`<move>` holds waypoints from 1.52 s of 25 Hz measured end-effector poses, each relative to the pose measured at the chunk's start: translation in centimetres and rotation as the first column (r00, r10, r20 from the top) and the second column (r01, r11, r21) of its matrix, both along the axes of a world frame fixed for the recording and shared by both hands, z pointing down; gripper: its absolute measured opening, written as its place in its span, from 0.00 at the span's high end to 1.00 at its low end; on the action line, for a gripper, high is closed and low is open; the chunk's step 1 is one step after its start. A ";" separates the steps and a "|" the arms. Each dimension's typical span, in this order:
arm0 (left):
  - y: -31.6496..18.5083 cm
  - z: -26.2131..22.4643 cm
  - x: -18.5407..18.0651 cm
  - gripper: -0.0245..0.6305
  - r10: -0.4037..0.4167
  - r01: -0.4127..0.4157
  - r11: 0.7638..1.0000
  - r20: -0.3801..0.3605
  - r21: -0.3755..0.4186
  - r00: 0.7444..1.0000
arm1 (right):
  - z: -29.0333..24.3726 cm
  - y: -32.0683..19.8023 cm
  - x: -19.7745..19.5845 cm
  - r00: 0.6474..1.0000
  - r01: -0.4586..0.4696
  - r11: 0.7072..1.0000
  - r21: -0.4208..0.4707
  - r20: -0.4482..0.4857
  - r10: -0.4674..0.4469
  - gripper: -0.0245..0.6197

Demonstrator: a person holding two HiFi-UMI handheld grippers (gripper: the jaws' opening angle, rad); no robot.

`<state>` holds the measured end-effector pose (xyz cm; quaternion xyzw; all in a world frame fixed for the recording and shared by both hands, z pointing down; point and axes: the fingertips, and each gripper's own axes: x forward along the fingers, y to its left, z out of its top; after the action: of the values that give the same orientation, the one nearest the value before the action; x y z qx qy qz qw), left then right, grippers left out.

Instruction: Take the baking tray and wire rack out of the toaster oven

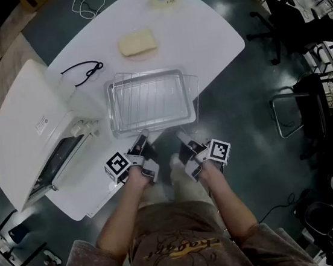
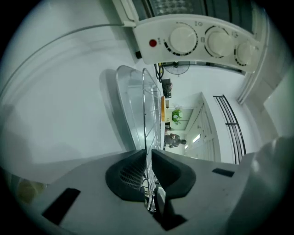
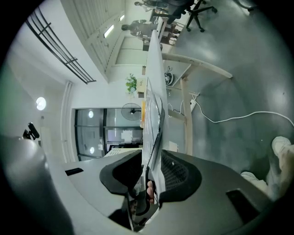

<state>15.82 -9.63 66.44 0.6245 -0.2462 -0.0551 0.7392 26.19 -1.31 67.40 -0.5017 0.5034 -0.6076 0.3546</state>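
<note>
White oval table (image 1: pixel 201 27) carries the toaster oven (image 1: pixel 26 129), door open, at left. Beside it lies the baking tray (image 1: pixel 112 106) with the wire rack (image 1: pixel 150 98) on it. At the near edge, the left gripper (image 1: pixel 142 138) pinches a rack wire, and the right gripper (image 1: pixel 182 137) straddles the rim with jaws parted.

No legible txt anywhere. Small sticker label (image 1: pixel 42 125) on top of white box-shaped toaster oven (image 1: pixel 25 142): print too tiny to read. Yellowish graphic print (image 1: pixel 181 250) on person's brown T-shirt (image 1: pixel 246 252): letter-like, can't decipher. Marks round oven's round cream knobs (image 2: pixel 182 40): too blurred.
</note>
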 end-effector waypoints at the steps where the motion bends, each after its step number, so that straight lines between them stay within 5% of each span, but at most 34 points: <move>1: 0.2 -0.1 0.0 0.93 0.003 -0.003 1.000 -0.006 -0.001 1.000 | -0.1 0.0 0.0 1.000 -0.007 1.000 0.004 0.001 0.007 0.79; 7: 1.2 -0.2 -0.1 0.78 0.011 -0.012 1.000 -0.039 -0.027 0.999 | 0.4 0.4 0.5 0.998 -0.069 0.997 -0.027 -0.013 0.069 0.88; 14: 2.7 0.0 -1.0 0.78 0.015 -0.018 0.998 -0.049 -0.055 0.999 | 0.6 0.6 0.2 0.997 -0.080 0.997 -0.012 -0.015 0.079 0.88; 21: 2.6 -4.6 -0.9 0.78 0.073 -0.067 0.995 -0.073 0.074 0.995 | -1.1 1.6 -0.5 0.998 -0.043 0.999 -0.005 -0.044 0.043 0.84; 28: 0.3 -13.3 0.2 0.78 0.142 -0.105 0.957 -0.122 0.270 0.982 | -8.2 0.5 -0.8 0.992 -0.033 0.994 0.100 -0.119 0.045 0.84; 32: -1.4 -18.5 -0.3 0.78 0.181 -0.124 0.901 -0.102 0.416 0.978 | -14.3 -1.3 -0.4 0.976 -0.021 0.982 0.189 -0.210 0.061 0.84; 38: -2.5 -26.3 -1.4 0.78 0.268 -0.181 0.727 -0.031 0.662 0.963 | -23.9 -4.2 -2.2 0.906 0.116 0.932 0.342 -0.421 0.041 0.84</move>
<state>14.41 -12.18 40.16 0.8632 -0.0872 -0.0864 0.4897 24.01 -5.49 43.51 -0.5375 0.6802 -0.3894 0.3112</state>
